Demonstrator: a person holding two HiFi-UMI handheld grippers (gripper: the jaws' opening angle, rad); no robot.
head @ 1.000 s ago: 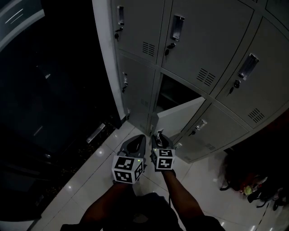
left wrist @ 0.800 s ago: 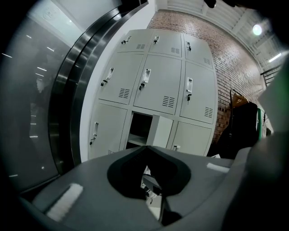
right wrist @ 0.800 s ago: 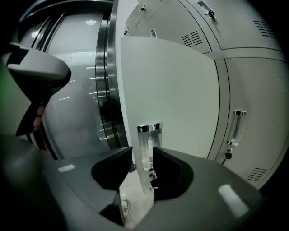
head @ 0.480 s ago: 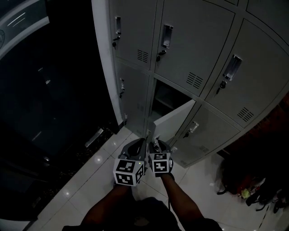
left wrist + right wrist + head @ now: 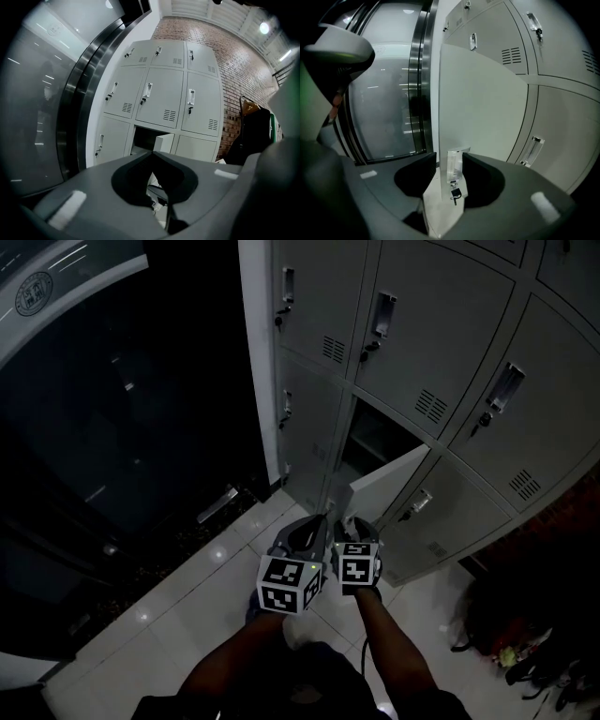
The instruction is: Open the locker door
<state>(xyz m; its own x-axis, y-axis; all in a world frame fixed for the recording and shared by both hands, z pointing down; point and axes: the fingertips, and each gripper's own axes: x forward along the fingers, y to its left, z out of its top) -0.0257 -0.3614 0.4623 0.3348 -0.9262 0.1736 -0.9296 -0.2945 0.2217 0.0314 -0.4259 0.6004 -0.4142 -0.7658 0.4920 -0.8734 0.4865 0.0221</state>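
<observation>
At your feet, the grey locker bank (image 5: 450, 343) fills the upper right of the head view, with dark glass wall (image 5: 122, 409) to its left and pale floor tiles (image 5: 187, 596) below. One locker door (image 5: 389, 488) in the lower row stands partly open; its hinge side looks to lie to your right, and its free edge points back toward you. Your right gripper (image 5: 349, 521) is the one on it: in the right gripper view the jaws are closed narrowly about the door's handle (image 5: 454, 166), which runs upright along that free edge, with a small key (image 5: 454, 193) hanging just beneath. Your left gripper (image 5: 319, 518) sits just beside the right one, a little farther from the door, jaw tips together and nothing between them. The door panel rises straight ahead of your right gripper, so widening the opening probably means pulling that edge toward you and swinging it rightward about the hinge, keeping the grip square to the upright handle.
</observation>
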